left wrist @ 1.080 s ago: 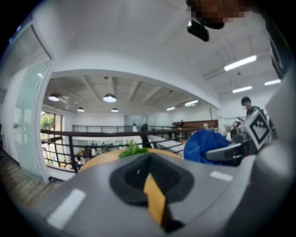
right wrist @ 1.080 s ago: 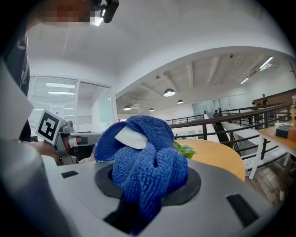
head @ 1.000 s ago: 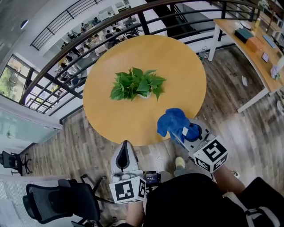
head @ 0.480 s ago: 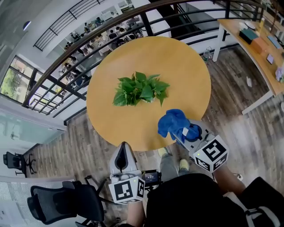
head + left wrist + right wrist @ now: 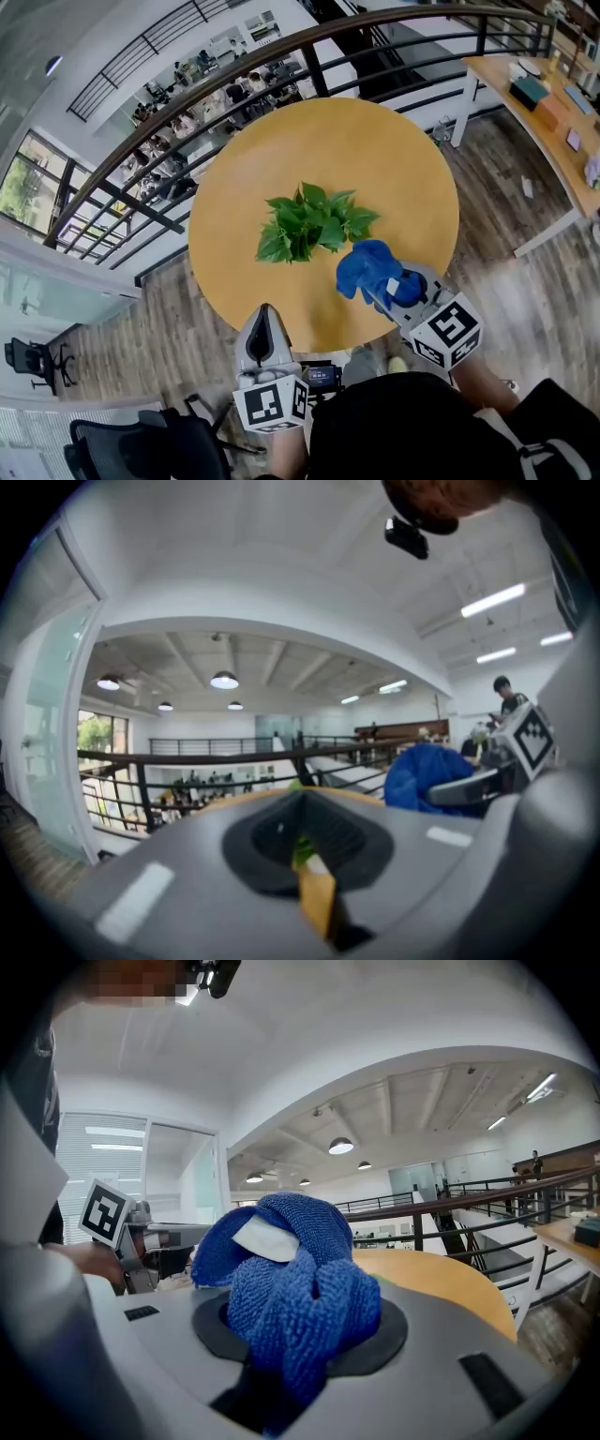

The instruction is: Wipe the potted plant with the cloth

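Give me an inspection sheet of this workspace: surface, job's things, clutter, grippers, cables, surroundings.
Surface: round wooden table, holding only the plant.
Job's things: potted plant near the table's middle; blue cloth bunched close to its leaves, contact unclear.
Clutter: nothing seen.
Grippers: right hand-held gripper shut on the cloth; left hand-held gripper shut, empty, at the table's near edge.
Cables: nothing seen.
Surroundings: black railing behind the table; office chair lower left; desk with items at right.
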`<state>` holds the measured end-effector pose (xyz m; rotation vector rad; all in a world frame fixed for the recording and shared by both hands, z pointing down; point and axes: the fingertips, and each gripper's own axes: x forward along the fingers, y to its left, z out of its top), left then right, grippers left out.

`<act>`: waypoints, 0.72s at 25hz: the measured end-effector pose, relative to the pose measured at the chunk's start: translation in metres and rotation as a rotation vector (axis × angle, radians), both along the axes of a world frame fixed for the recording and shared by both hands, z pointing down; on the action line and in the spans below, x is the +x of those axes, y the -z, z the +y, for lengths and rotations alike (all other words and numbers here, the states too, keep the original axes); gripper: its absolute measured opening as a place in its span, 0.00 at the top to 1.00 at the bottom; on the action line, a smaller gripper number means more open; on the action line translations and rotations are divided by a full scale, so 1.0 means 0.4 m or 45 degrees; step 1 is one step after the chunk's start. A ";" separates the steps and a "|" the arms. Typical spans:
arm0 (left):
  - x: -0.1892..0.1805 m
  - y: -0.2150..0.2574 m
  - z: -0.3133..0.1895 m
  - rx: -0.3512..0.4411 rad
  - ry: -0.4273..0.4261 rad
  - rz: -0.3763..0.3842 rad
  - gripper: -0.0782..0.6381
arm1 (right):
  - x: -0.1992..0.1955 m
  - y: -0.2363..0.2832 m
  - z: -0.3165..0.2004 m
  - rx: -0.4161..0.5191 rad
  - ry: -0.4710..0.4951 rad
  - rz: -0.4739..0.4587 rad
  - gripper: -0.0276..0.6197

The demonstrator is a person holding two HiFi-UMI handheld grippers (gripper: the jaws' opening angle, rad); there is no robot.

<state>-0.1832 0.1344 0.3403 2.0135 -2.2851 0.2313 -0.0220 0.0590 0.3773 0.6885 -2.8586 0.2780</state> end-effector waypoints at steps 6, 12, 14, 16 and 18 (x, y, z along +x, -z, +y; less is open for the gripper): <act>-0.069 0.008 -0.090 0.017 -0.050 0.002 0.89 | -0.059 0.012 -0.072 0.016 -0.047 0.005 0.71; -0.132 0.007 -0.152 0.035 -0.097 0.013 0.89 | -0.102 0.010 -0.120 0.030 -0.104 0.027 0.71; -0.150 0.004 -0.171 0.040 -0.113 0.017 0.89 | -0.114 0.009 -0.135 0.033 -0.125 0.035 0.71; -0.168 0.000 -0.190 0.044 -0.128 0.021 0.89 | -0.126 0.008 -0.149 0.037 -0.142 0.044 0.71; -0.185 -0.005 -0.207 0.047 -0.142 0.027 0.89 | -0.137 0.005 -0.161 0.039 -0.157 0.053 0.71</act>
